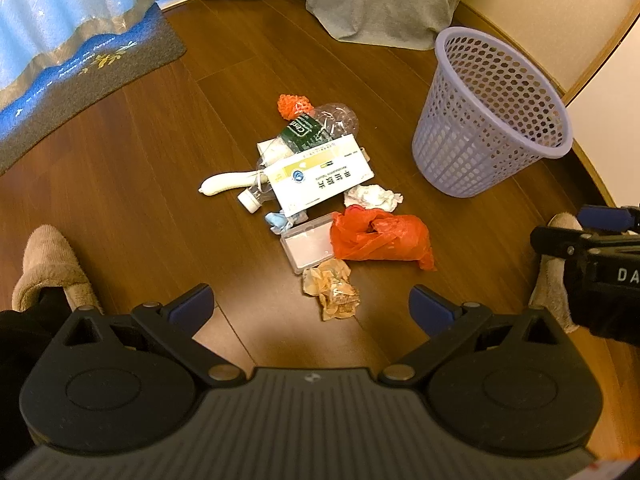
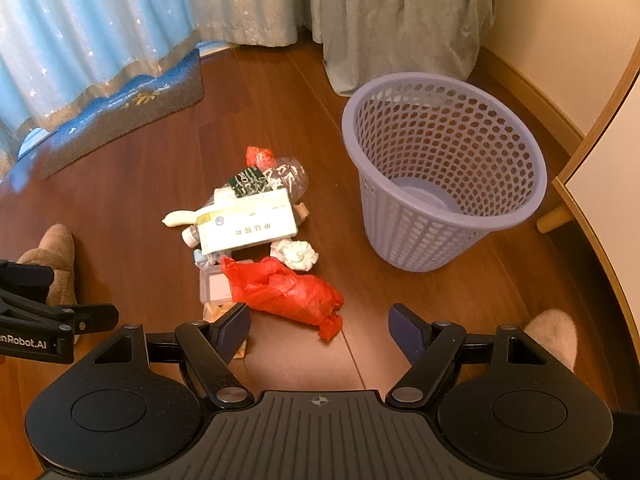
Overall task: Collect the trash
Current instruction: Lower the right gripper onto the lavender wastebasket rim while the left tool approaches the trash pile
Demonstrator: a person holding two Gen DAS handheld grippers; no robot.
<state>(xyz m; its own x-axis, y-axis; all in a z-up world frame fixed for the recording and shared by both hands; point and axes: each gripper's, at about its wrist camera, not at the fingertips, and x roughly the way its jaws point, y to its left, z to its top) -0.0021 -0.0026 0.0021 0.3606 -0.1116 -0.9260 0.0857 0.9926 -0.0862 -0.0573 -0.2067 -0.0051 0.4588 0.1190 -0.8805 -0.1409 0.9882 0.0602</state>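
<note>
Both wrist cameras look down and forward from above the wooden floor [image 1: 120, 200]. Left view sits farther back and left. Right view sits nearer the purple basket [image 2: 444, 168]. Shared: trash pile [image 1: 320, 192], basket, curtains [image 2: 100, 32].

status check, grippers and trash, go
Left gripper and right gripper open, empty. Trash pile on floor, untouched. Purple basket empty, upright. Nothing blocking.

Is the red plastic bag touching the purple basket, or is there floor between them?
Apart. The right wrist view shows a band of bare wooden floor between the red plastic bag and the purple basket.
</note>
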